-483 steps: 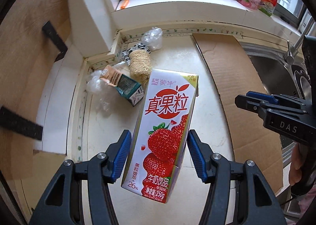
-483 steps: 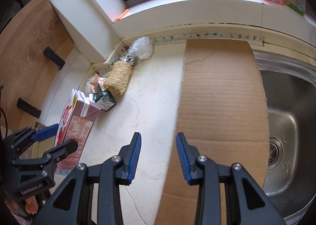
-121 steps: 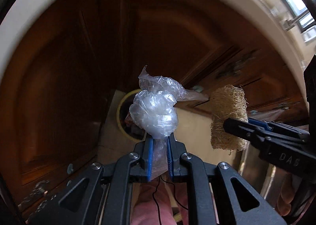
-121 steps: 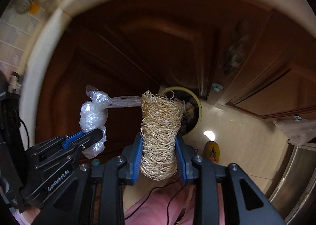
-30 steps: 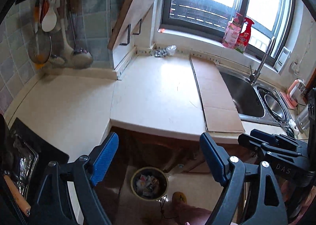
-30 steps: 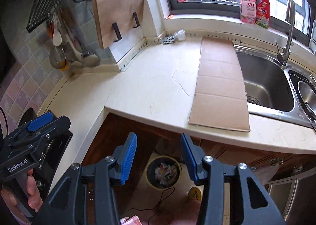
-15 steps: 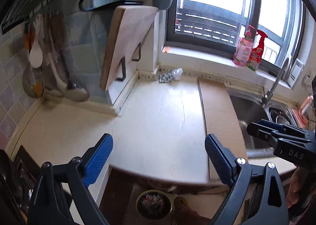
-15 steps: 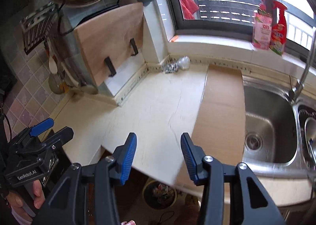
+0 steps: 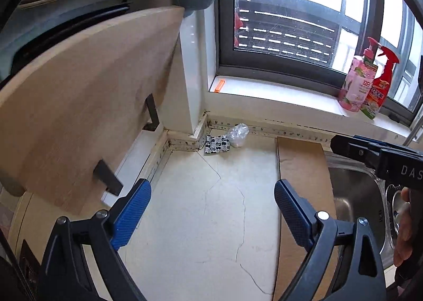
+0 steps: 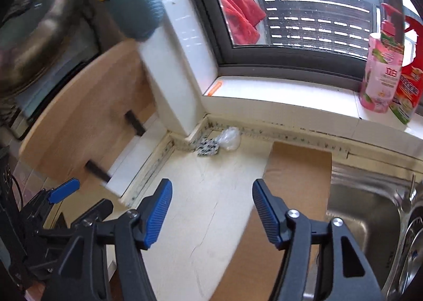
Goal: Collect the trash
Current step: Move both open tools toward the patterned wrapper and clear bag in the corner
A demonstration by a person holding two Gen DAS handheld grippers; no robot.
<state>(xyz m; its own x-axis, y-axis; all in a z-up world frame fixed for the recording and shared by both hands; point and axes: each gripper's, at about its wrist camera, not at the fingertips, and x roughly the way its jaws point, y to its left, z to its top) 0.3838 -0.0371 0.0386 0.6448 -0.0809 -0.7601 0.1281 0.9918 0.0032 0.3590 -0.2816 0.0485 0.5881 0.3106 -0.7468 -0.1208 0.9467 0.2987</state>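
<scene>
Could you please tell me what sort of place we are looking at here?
Most likely a home kitchen: a steel sink set into a pale countertop, a wooden cutting board leaning by the wall, and cleaning bottles on the windowsill.

Surface point(image 9: 201, 221): cream, thin dark cracks. Cardboard sheet point(image 9: 301, 166): plain brown. Wrapper point(image 9: 217, 144) in corner: white with black print pattern. Plastic bag point(image 9: 238, 132) beside it: clear, whitish. Cutting board point(image 9: 79, 105): pale wood. Bottles on sill: pink point(image 9: 354, 84), red point(image 9: 380, 81). Both tongs: black, blue pads point(image 9: 132, 211).
</scene>
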